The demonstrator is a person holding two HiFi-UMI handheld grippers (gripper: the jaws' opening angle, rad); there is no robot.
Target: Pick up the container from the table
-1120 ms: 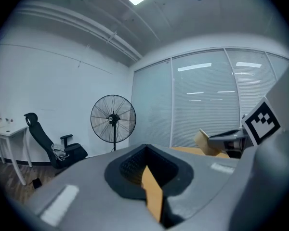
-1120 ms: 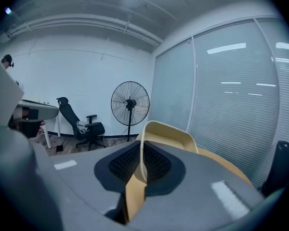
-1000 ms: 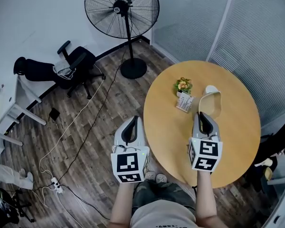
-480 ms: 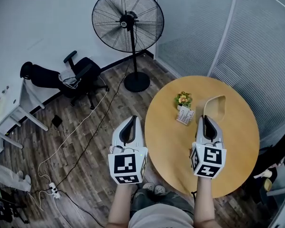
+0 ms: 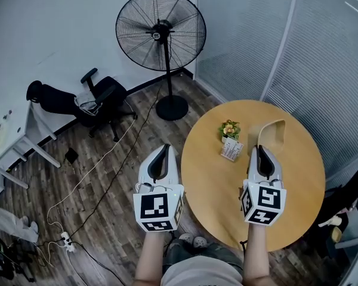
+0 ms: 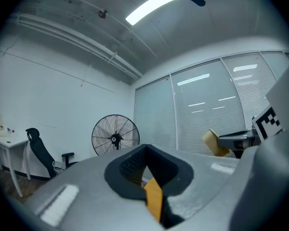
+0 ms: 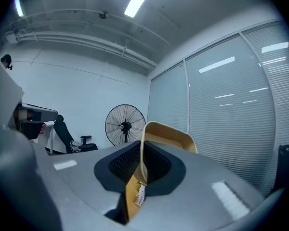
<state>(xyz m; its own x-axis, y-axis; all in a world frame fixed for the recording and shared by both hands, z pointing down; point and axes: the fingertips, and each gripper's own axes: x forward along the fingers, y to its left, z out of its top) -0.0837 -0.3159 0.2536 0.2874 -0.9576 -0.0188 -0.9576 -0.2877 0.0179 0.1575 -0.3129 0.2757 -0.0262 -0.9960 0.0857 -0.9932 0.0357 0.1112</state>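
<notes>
While the right gripper (image 5: 264,154) pinches one thin wall of the tan container (image 5: 274,134), the container hangs in the air above the far half of the round table (image 5: 298,183), apparently clear of the tabletop. The right gripper view shows the hold plainly: both pads are pressed against that single wall, with the open, curved rim standing up beyond the jaws. A small tag dangles low at the pinch.

The left gripper (image 5: 161,154) hovers off the table's near-left edge, over the wooden floor. Its jaws are drawn together on nothing from the table. Only a narrow orange strip shows low in the seam, and I cannot say what that is. A small potted plant (image 5: 229,130) and a printed card (image 5: 231,149) stand on the table just left of the held container.

By my reading the pick is essentially made, so the danger lies in keeping it.
- The grip takes one wall rather than the whole body, so the container's weight sits ahead of the pads. A quick swing or tilt could make it pivot in the jaws or slide out.
- A thin wall may also flex under the clamp and loosen the hold.
- Any drift leftward over the table risks clipping the plant or knocking the card.
</notes>
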